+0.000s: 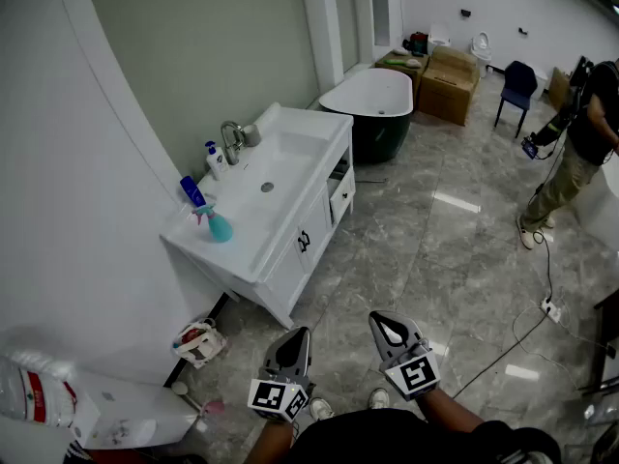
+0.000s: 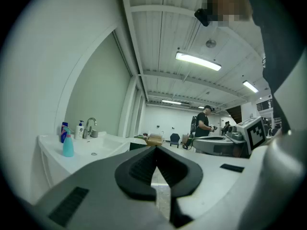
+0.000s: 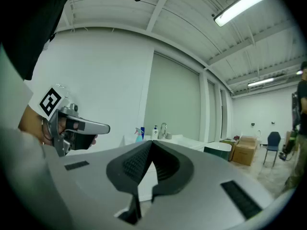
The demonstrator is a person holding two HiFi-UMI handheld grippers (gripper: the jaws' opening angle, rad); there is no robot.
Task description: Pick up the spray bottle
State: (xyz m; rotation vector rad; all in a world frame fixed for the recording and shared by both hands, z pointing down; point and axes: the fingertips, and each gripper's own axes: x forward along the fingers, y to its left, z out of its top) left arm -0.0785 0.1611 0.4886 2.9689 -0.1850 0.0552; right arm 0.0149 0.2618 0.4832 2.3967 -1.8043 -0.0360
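Well short of the vanity (image 1: 319, 133), both grippers level.
Left gripper (image 1: 298, 334) and right gripper (image 1: 379, 319) side by side, jaws closed, empty; teal spray bottle (image 1: 217, 224) stands far left on its counter.

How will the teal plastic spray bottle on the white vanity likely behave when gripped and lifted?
The teal plastic spray bottle looks small, so probably light. Its body widens toward the base, so it likely resists tipping, yet the smooth tapered sides might slide out of a pinch grip.
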